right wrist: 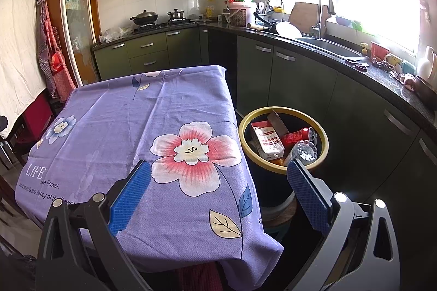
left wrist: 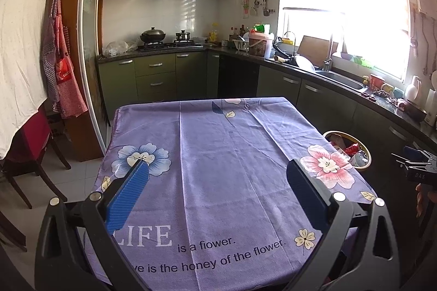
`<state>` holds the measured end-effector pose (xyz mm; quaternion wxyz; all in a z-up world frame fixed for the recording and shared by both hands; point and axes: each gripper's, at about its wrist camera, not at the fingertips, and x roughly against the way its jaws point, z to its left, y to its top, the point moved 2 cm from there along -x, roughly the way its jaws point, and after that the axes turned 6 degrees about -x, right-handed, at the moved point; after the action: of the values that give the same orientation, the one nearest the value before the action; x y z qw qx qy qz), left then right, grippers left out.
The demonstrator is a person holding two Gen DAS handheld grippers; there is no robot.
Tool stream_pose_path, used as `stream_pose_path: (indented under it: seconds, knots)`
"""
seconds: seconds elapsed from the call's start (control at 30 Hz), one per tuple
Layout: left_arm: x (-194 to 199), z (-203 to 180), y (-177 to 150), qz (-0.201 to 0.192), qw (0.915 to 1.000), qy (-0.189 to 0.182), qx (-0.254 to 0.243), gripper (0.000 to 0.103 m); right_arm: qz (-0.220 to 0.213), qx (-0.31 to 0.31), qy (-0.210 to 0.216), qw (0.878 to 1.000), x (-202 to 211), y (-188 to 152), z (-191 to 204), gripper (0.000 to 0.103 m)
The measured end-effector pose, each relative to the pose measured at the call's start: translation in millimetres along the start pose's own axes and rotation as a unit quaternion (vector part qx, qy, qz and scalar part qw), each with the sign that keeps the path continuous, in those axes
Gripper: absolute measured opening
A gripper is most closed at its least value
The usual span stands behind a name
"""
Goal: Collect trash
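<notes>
A round bin with a yellow rim [right wrist: 284, 168] stands on the floor at the table's right side; it also shows at the right edge of the cloth as the bin [left wrist: 367, 151] in the left wrist view. Inside lie a white and red carton [right wrist: 266, 142], a red can [right wrist: 296, 136] and crumpled foil [right wrist: 301, 151]. My left gripper [left wrist: 218, 168] is open above the bare purple flowered tablecloth [left wrist: 218, 143]. My right gripper [right wrist: 220, 170] is open over the table's right front corner, its right finger [right wrist: 308, 190] near the bin's rim. Neither holds anything.
The tablecloth [right wrist: 123, 121] drapes over the table edges. Green cabinets and a dark counter [right wrist: 355, 67] with a sink run along the right, close behind the bin. A stove with pots [left wrist: 164, 41] is at the back. A dark chair [left wrist: 27, 168] and hanging aprons stand left.
</notes>
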<state>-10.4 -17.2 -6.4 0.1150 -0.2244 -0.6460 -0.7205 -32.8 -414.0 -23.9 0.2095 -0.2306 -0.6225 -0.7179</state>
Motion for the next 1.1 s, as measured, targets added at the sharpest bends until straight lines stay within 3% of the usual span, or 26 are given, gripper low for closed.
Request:
stream_pose_path:
  seconds: [1.1]
  knots:
    - [-3.0,-3.7,0.4,0.007,0.9999,-0.010,-0.007,0.096,0.004,-0.004,-0.001,1.000,-2.8,-5.0,3.5,0.098]
